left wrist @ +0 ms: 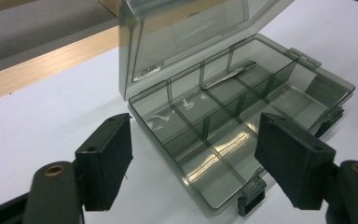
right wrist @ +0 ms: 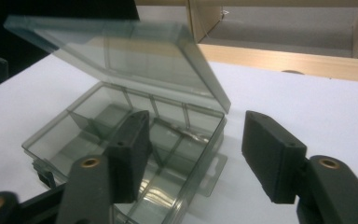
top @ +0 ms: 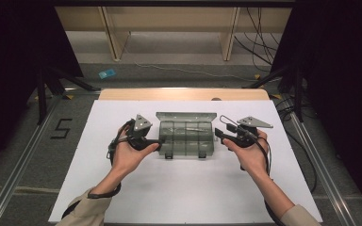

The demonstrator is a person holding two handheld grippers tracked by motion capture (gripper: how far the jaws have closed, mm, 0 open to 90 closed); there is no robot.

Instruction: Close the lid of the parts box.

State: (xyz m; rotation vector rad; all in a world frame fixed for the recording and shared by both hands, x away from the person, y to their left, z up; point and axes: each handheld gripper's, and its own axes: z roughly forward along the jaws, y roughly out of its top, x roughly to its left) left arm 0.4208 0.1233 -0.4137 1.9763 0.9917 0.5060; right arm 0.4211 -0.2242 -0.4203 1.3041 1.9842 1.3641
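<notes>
On the white sheet, mid-table, here is what we have:
Box: we see the smoky clear compartment box [top: 185, 139] lying between both hands.
Long axis: we read it running left to right across the table [top: 122, 197].
Lid: the lid [top: 186, 116] stands open along the far edge, latches facing us.
Left gripper [top: 159, 141]: jaws wide, nothing held, at the box's left end.
Right gripper [top: 218, 134]: jaws wide too, gripping nothing, just beside the right end.
Inside: a thin silvery strip [left wrist: 227, 76] lies in a far compartment.
</notes>
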